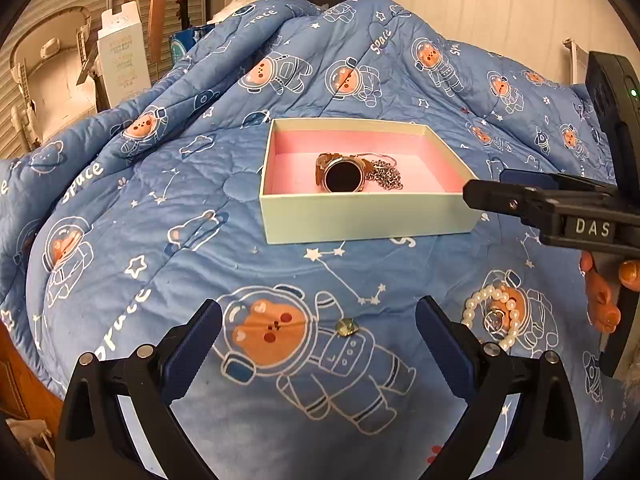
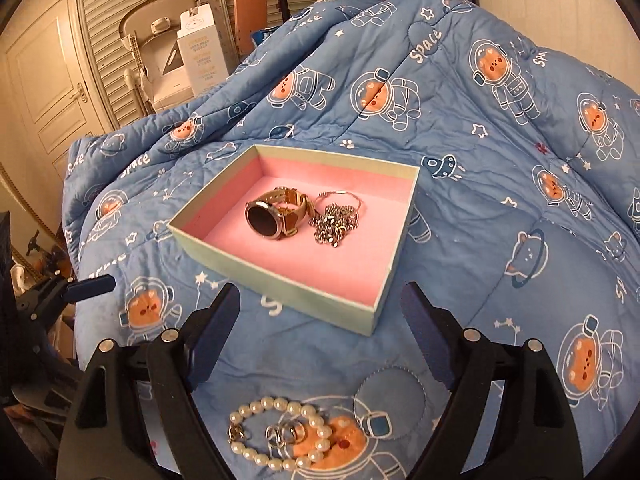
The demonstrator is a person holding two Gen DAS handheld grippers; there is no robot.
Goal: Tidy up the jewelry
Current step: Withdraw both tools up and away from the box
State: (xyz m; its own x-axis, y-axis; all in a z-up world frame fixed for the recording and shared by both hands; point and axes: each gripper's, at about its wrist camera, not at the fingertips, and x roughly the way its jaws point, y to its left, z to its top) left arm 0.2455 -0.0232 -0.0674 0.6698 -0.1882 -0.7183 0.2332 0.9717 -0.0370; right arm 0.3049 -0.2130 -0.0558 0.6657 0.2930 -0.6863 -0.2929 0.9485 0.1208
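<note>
Right gripper [image 2: 320, 332] hangs wide open and empty, the pearl bracelet [image 2: 280, 434] lying just below it on the quilt's [image 2: 500, 260] near edge, box [image 2: 280, 280] beyond. Left gripper [image 1: 320, 344], open and empty too, frames a small stud [image 1: 347, 327].

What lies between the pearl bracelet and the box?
Only bare blue quilt separates the pearl bracelet from the box, seen in the right wrist view.
</note>
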